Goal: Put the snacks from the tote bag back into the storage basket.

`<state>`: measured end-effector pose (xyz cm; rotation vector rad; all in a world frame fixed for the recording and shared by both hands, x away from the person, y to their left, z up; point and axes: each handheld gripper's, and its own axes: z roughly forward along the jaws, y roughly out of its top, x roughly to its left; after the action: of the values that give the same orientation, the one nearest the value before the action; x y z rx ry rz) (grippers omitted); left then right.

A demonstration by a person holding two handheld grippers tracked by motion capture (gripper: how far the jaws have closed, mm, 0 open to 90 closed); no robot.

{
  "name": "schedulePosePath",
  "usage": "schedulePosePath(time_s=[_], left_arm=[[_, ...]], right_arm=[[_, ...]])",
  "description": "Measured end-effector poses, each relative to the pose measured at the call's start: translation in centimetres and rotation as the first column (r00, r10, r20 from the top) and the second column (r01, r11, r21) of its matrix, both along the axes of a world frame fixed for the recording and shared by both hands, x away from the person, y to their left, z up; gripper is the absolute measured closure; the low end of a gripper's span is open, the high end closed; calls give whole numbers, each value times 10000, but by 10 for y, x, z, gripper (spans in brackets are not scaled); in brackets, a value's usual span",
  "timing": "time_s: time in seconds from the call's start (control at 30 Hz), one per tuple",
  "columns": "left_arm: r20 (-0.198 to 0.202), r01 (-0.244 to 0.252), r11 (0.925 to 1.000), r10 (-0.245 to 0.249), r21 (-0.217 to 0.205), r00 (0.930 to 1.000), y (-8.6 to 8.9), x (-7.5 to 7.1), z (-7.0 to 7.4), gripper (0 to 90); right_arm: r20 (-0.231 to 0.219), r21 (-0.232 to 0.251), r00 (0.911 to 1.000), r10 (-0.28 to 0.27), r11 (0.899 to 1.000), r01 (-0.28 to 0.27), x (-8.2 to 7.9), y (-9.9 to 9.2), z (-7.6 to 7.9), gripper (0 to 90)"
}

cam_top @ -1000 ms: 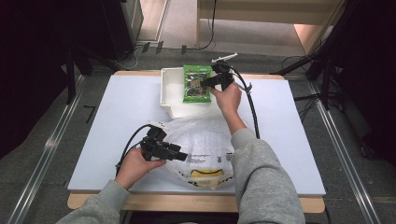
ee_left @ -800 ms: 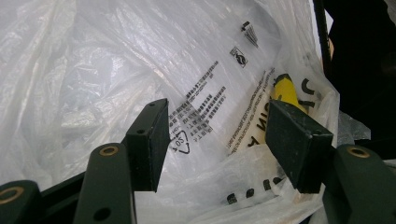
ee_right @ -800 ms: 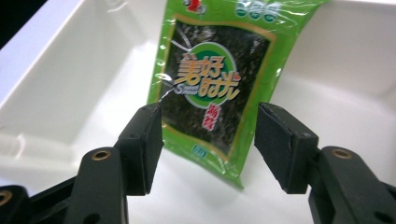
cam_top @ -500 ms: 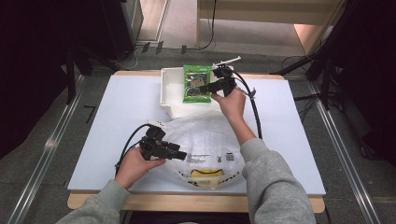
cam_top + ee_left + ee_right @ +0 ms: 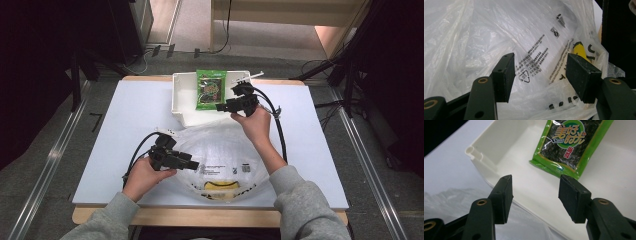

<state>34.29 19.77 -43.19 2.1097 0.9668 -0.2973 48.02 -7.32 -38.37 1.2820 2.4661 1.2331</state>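
Nearest to the person, at the front edge of the white table (image 5: pixel 125 115), lies a large clear plastic bag (image 5: pixel 220 150) with black printed text and a yellow mark on it. It is crumpled and spreads over the middle of the table. The left gripper (image 5: pixel 192 163) is held over the left part of this bag and points to the right in the high view. In the left gripper view its jaws stand wide apart, with the printed plastic (image 5: pixel 536 50) just behind them; the pads do not press on anything, and nothing is between them.

Farther away, beyond the bag, the right gripper (image 5: pixel 220 106) is held above the near rim of a white tray (image 5: pixel 182 107), which stands at the far side of the table. Its jaws point to the left in the high view. They are wide open and hold nothing, although they have just been closing a little. In the right gripper view the white floor of the tray (image 5: pixel 499 142) is seen between the two pads.

Inside the tray lies a green snack packet (image 5: pixel 210 89) with a dark middle and yellow letters (image 5: pixel 569 143). It lies flat, toward the far side of the tray, and it is apart from the right gripper's pads.
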Motion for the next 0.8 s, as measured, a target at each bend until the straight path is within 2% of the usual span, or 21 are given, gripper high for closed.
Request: schedulePosePath(time_s=[0.07, 0.17, 0.4, 0.63, 0.8], left_arm=[[22, -42, 10000, 42, 24, 10000, 0, 0, 1, 413], [53, -32, 10000, 31, 39, 10000, 0, 0, 1, 413], [34, -88, 9999, 87, 77, 10000, 0, 0, 1, 416], [84, -65, 9999, 64, 97, 9999, 1, 0, 1, 415], [120, -68, 9999, 67, 136, 9999, 1, 0, 1, 416]], right_arm=[[106, -163, 9999, 16, 9999, -15, -7, -1, 1, 465], [166, -141, 9998, 112, 9998, -110, -16, -3, 1, 465], [162, 173, 9989, 431, 9989, -434, -40, -10, -2, 464], [405, -286, 9977, 551, 9981, -539, -60, -15, -7, 461], [359, -149, 9971, 664, 9977, -659, -75, -21, -10, 461]])
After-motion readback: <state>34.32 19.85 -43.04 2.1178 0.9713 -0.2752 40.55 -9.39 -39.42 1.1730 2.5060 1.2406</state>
